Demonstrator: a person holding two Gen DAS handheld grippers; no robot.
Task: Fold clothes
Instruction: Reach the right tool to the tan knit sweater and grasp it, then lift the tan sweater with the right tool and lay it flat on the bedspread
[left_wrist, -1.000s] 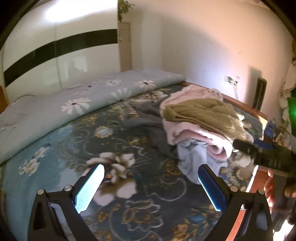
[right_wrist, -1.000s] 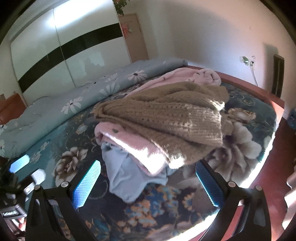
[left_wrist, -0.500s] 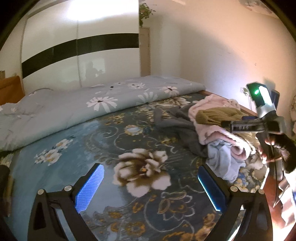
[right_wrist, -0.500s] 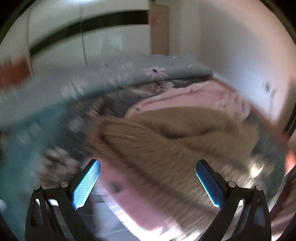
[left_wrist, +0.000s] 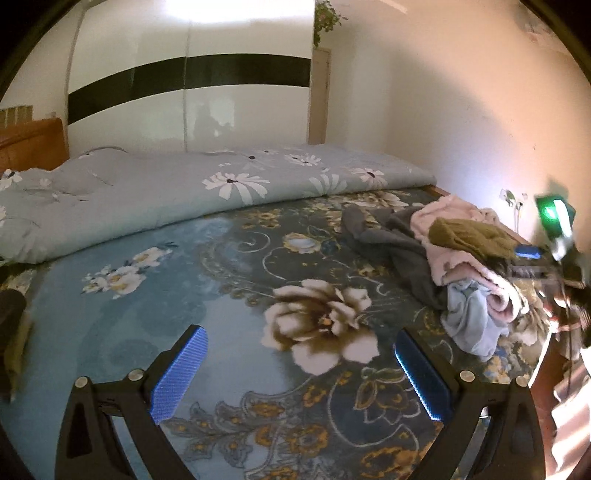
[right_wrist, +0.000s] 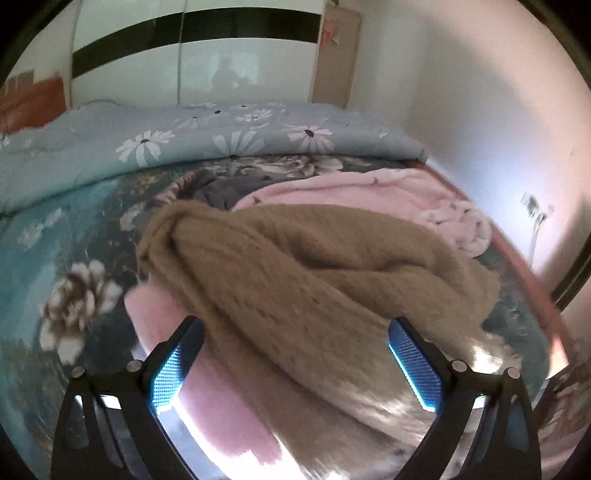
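A pile of clothes lies at the bed's right edge: a tan knit sweater (right_wrist: 314, 280) on top, a pink fleece garment (right_wrist: 369, 192) under it, a light blue garment (left_wrist: 469, 317) and a dark grey one (left_wrist: 402, 247). My right gripper (right_wrist: 295, 354) is open, its jaws straddling the tan sweater from just above. In the left wrist view the sweater (left_wrist: 469, 236) sits at the right, with the right gripper's body (left_wrist: 554, 236) over it. My left gripper (left_wrist: 301, 358) is open and empty above the flowered bedspread (left_wrist: 221, 295).
A folded grey daisy-print quilt (left_wrist: 184, 188) lies along the bed's far side. A white wardrobe with a black stripe (left_wrist: 184, 103) stands behind. The wall with a socket (left_wrist: 511, 195) is at the right, beside the bed's wooden edge (right_wrist: 524, 258).
My right gripper has moved in close over the tan sweater. My left gripper has drawn back to the left, so the pile now sits farther right in its view.
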